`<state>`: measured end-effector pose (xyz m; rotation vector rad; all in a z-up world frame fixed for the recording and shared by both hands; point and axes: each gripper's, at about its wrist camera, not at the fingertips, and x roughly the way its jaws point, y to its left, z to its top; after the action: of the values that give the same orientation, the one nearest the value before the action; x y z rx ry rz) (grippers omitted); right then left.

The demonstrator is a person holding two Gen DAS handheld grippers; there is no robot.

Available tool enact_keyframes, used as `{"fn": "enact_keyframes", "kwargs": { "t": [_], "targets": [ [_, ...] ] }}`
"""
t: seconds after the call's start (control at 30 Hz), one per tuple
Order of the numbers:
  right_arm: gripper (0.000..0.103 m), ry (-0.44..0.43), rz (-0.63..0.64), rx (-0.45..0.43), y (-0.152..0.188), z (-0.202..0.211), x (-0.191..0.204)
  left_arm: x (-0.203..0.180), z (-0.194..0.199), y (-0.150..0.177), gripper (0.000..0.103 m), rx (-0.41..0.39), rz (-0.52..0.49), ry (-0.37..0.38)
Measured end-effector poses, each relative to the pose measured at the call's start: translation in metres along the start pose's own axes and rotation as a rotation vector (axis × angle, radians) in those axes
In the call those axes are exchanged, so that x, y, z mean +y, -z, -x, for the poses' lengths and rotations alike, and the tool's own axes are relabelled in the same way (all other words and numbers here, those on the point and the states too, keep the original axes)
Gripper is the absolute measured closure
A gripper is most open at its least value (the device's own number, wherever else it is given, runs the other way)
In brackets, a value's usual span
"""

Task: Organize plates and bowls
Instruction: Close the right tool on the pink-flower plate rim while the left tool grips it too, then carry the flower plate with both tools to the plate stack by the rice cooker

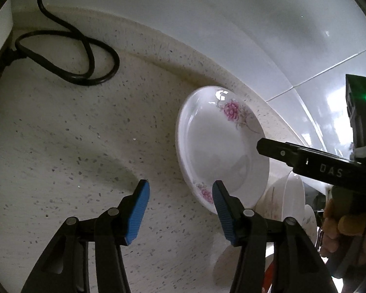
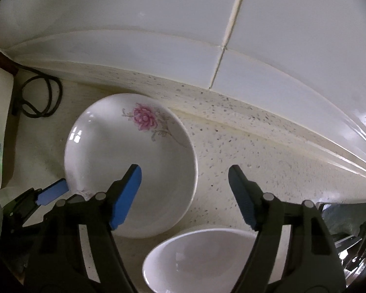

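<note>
On the speckled tabletop (image 2: 231, 146), close to the tiled wall (image 2: 280, 36), sits the flowered plate (image 2: 124, 156) — flat, upright, empty, nothing stacked on it. Just beside it, nearer the right wrist camera, a plain white bowl (image 2: 200, 256), also empty; whether the two rims touch I cannot tell. In the left wrist view more white dishes (image 1: 293, 195) stand on edge past the plate's near side.

Left gripper (image 1: 180, 210): jaws spread, nothing between them, one pad over the plate's near rim, the other over bare tabletop. No contact that I can make out. Right gripper (image 2: 185, 195): jaws spread wide, empty, hanging over the gap between plate and bowl, left pad above the plate's well.

Handling, my read: glazed ceramic, stiff, fairly heavy for its size, slick under rubber pads and chips if knocked against the bowl or the wall. The shallow sloped rim gives little to bite on. Best hold looks like a pinch across the rim edge — one pad inside the well, one under the lip — which means tipping or sliding the plate first to get a pad beneath. The bowl is easier: the upright wall takes a pad each side.

Black cable (image 1: 68, 48) lies coiled well apart in the corner, no interference.
</note>
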<state>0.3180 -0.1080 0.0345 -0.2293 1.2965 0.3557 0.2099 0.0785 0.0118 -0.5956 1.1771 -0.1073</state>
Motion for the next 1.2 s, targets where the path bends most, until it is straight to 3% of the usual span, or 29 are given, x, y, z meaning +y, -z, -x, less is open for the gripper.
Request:
{"fn": "enact_keyframes", "kwargs": {
  "t": [0.17,0.3,0.43,0.67,0.8,1.2],
  "targets": [
    [0.039,-0.014,-0.002,0.031,-0.001,-0.010,-0.007,-0.005,-0.009,-0.004,0.054,0.003,-0.001,0.010],
    [0.059,-0.051,-0.015,0.061,-0.003,-0.019,-0.015,-0.009,-0.014,-0.005,0.058,0.006,-0.008,0.011],
    [0.068,-0.090,-0.021,0.064,-0.004,-0.022,-0.023,-0.014,-0.018,-0.006,0.065,0.009,-0.019,0.001],
    [0.073,-0.100,0.009,0.053,-0.006,-0.019,-0.014,-0.031,-0.037,-0.007,0.083,0.026,-0.046,-0.016],
    [0.078,-0.118,0.024,0.040,0.002,-0.011,-0.009,-0.039,-0.041,-0.006,0.084,0.013,-0.065,-0.061],
    [0.078,-0.171,0.047,-0.015,0.024,0.012,0.021,-0.057,-0.017,0.009,0.085,-0.045,-0.095,-0.129]
  ]
}}
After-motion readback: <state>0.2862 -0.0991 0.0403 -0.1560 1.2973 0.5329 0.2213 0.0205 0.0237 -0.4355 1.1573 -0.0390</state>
